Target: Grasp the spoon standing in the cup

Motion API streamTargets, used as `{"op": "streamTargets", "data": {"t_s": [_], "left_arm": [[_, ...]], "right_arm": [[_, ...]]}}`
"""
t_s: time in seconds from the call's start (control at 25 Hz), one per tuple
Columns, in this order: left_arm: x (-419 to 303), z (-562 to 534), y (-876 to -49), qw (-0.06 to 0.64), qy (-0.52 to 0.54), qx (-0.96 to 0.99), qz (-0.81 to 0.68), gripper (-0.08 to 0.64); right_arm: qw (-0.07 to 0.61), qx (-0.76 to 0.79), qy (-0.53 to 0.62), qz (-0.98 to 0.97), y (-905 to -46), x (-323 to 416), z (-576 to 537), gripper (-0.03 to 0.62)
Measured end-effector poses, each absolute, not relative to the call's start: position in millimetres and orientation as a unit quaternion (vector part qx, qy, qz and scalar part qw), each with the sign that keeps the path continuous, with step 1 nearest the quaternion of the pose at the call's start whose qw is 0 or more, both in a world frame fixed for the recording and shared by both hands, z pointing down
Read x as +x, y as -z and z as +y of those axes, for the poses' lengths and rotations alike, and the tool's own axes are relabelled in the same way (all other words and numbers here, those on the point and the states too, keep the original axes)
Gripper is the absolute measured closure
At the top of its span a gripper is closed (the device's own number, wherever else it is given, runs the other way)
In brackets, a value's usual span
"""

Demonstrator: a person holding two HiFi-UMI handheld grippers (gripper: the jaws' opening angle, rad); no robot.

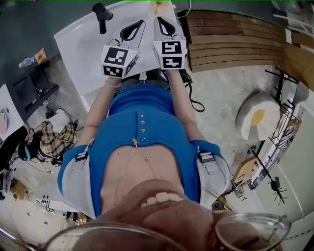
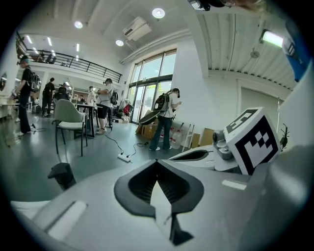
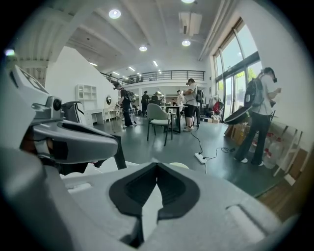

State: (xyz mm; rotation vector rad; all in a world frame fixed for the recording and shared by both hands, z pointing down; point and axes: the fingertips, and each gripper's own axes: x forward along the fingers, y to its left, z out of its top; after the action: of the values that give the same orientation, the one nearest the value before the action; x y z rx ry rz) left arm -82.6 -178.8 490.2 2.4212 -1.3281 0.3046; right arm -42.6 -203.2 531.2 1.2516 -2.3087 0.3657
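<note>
Glasses [image 1: 252, 229] and blue shirt [image 1: 147, 122] are seen low in frame, a white table [image 1: 83, 44] above.
Over it the left gripper [image 2: 157, 163] and right gripper [image 3: 157, 165] are held side by side, both clenched on nothing; the cup [image 1: 160, 7] is seen at top centre, just beyond them, its spoon not made out.

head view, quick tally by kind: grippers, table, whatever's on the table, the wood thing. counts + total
Grippers: 2, left gripper and right gripper, both shut and empty
White table: 1
Black object on it: 1
Yellowish item at its far edge, cut off by the frame: 1
Slatted wooden platform: 1
Total: 6
</note>
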Motion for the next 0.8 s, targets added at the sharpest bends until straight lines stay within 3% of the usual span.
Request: {"op": "streamTargets", "data": {"t_s": [0.64, 0.8], "left_arm": [[-86, -179, -500, 0.205, -0.105, 0.857, -0.460, 0.562], [-91, -179, -503, 0.210, -0.105, 0.854, -0.465, 0.563]], "right_arm": [[0.248, 0.465, -0.178, -0.831, -552, -41, -217, 0.590], [0.252, 0.472, -0.188, -0.824, -556, -39, -221, 0.546]]}}
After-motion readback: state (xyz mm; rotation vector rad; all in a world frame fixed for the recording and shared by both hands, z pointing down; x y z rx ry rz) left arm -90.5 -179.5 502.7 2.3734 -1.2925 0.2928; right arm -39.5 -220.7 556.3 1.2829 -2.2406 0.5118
